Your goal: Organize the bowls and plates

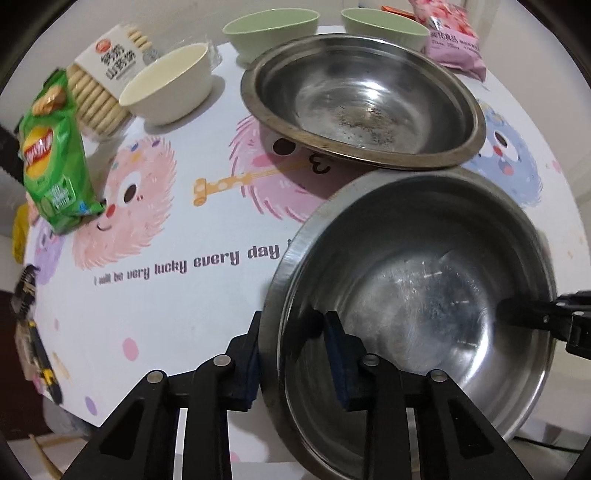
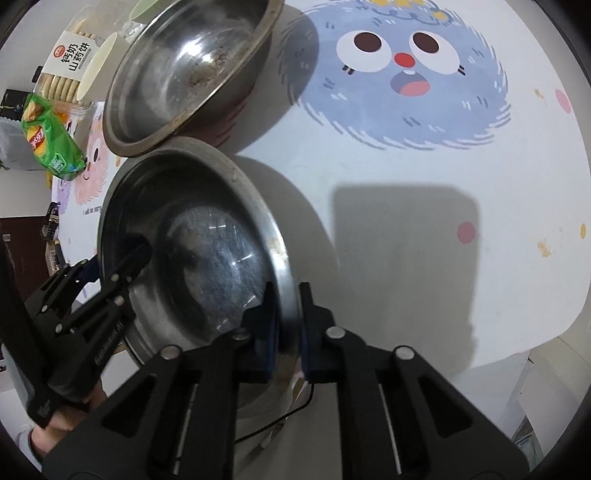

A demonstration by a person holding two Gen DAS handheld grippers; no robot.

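Two grippers clamp one steel basin by opposite sides of its rim.

Left gripper [image 1: 291, 354] and right gripper [image 2: 286, 325] each pinch the near stainless basin's [image 1: 417, 295] rim between closed pads; beyond their fingertips a second steel basin [image 1: 364, 99] touches it, with green bowls [image 1: 271, 27] farther off.

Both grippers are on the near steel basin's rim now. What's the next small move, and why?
Probably lift it straight up, level. The left gripper and right gripper each straddle the near steel basin on opposite rim edges, one finger inside, one outside. The far steel basin sits just beyond, rims nearly touching, so rising first should clear it before nesting the two.
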